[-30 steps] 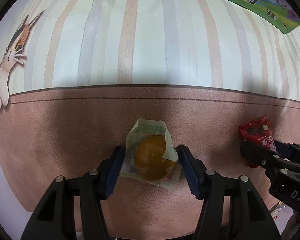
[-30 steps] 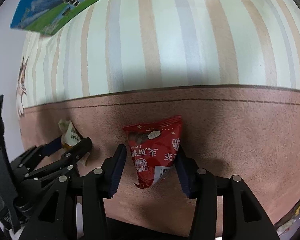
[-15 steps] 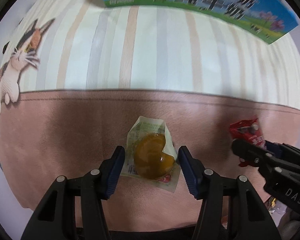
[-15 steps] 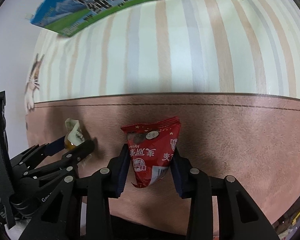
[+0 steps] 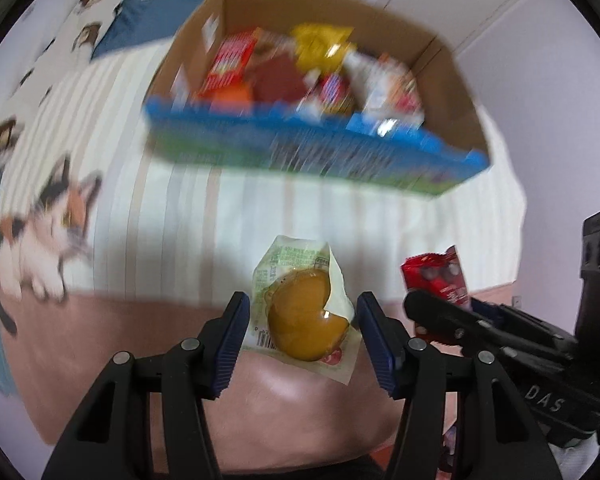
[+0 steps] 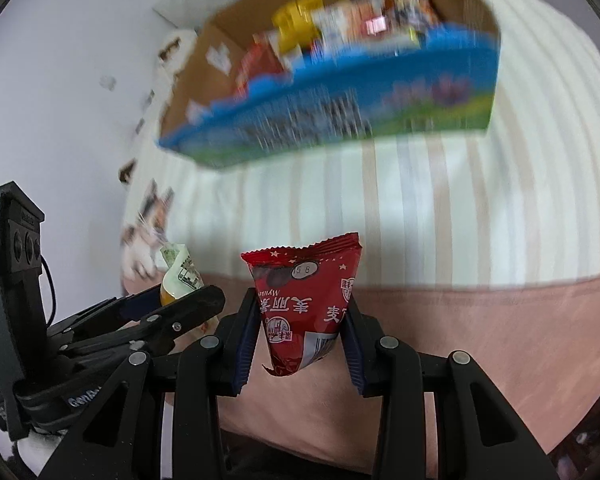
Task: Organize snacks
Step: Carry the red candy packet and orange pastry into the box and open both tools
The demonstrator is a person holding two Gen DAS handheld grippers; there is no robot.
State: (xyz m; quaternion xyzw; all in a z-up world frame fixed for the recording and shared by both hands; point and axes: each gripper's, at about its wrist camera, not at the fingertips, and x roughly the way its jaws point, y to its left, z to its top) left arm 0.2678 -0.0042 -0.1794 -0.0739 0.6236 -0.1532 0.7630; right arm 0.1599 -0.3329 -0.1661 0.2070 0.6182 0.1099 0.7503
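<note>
- While both grippers hang above the bed (image 5: 228,208), each carries one snack clear of the cover.
- Left gripper (image 5: 300,334): fingers (image 5: 230,340) closed on a clear pouch (image 5: 306,312) with an orange-brown filling.
- Right gripper (image 6: 300,330): fingers (image 6: 248,332) clamped on a red packet (image 6: 306,300), which stands upright between them.
- Ahead on the striped cover sits a blurred box (image 5: 448,92), open-topped and full of mixed snacks.
- A cat print (image 5: 44,240) lies left of the box.
</note>
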